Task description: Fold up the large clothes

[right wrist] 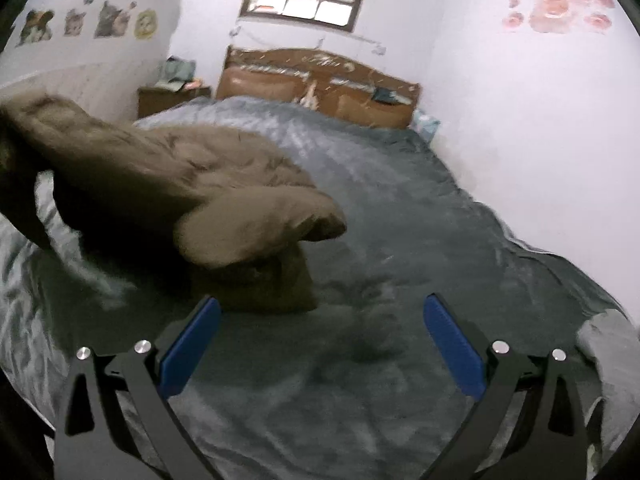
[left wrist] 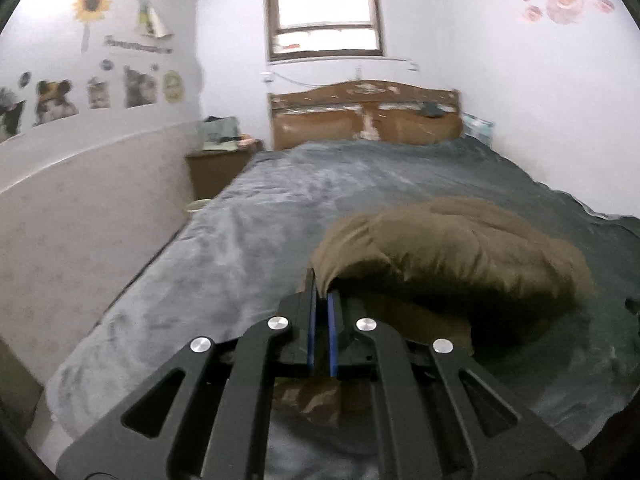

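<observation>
Brown padded jacket (left wrist: pixel 448 252) is lifted in a bulging fold above the grey blanket (left wrist: pixel 248 232) on the bed, with a lower layer of the same cloth lying flat on the blanket beneath it. Left tool (left wrist: pixel 322 292) has its blue pads nearly together, clamped on an edge of the jacket that rises out between them. Right tool (right wrist: pixel 322 312) is spread wide, its two blue fingers (right wrist: pixel 192 340) well apart and holding nothing, hovering over bare blanket just beside the jacket's lower part (right wrist: pixel 256 280). From the right wrist view the raised jacket (right wrist: pixel 168 176) is smeared by blur, and its left end runs out of the picture, so its outline and any sleeves cannot be made out. Underneath the raised fold lies deep shadow. Behind stand a worn wooden headboard (left wrist: pixel 364 116), a bedside cabinet (left wrist: pixel 216 168) with blurred items on top, and a window (left wrist: pixel 324 12).
</observation>
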{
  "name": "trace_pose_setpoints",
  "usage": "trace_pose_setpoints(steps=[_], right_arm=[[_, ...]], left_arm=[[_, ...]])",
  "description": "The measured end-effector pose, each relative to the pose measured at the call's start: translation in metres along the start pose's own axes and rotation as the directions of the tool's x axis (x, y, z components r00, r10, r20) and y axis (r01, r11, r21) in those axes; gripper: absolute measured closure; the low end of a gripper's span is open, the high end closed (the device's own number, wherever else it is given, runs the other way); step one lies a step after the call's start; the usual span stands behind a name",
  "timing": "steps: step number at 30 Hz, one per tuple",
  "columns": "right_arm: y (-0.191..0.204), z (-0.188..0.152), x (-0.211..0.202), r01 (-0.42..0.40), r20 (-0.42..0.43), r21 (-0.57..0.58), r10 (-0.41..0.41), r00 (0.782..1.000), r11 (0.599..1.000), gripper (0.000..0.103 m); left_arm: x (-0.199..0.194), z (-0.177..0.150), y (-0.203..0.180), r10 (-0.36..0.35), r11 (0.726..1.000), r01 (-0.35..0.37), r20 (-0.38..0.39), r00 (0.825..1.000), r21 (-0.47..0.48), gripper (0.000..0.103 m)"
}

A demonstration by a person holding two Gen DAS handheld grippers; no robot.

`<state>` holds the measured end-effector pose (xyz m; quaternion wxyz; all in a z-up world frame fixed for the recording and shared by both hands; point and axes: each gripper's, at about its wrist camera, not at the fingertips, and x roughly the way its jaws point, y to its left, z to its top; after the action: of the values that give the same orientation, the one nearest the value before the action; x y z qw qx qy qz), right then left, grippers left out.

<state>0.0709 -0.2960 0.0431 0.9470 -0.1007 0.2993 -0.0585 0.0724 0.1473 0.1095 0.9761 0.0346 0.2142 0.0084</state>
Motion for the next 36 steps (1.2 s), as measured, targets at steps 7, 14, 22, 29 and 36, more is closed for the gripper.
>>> trace_pose_setpoints(steps=[7, 14, 22, 29, 36], right_arm=[[0.026, -0.011, 0.021, 0.002, -0.037, -0.015, -0.003, 0.999, 1.000, 0.002], [0.060, -0.018, 0.033, -0.072, -0.057, -0.134, 0.065, 0.996, 0.988, 0.002], [0.106, -0.021, 0.047, -0.122, -0.032, -0.167, 0.118, 0.992, 0.978, 0.002], [0.122, 0.006, 0.088, -0.223, -0.061, -0.057, 0.219, 0.974, 0.973, 0.002], [0.139, 0.021, 0.141, -0.421, -0.158, 0.099, 0.432, 0.888, 0.902, 0.077]], left_arm=[[-0.022, -0.012, 0.118, 0.274, 0.956, -0.273, -0.007, 0.962, -0.103, 0.100], [-0.013, -0.040, 0.147, 0.316, 0.945, -0.320, -0.070, 0.946, -0.065, 0.100], [0.010, -0.053, 0.141, 0.336, 0.938, -0.341, -0.082, 0.938, -0.062, 0.100], [0.001, -0.064, 0.129, 0.344, 0.939, -0.344, -0.074, 0.936, 0.011, 0.100], [-0.004, -0.074, 0.126, 0.334, 0.942, -0.333, -0.044, 0.941, 0.033, 0.100]])
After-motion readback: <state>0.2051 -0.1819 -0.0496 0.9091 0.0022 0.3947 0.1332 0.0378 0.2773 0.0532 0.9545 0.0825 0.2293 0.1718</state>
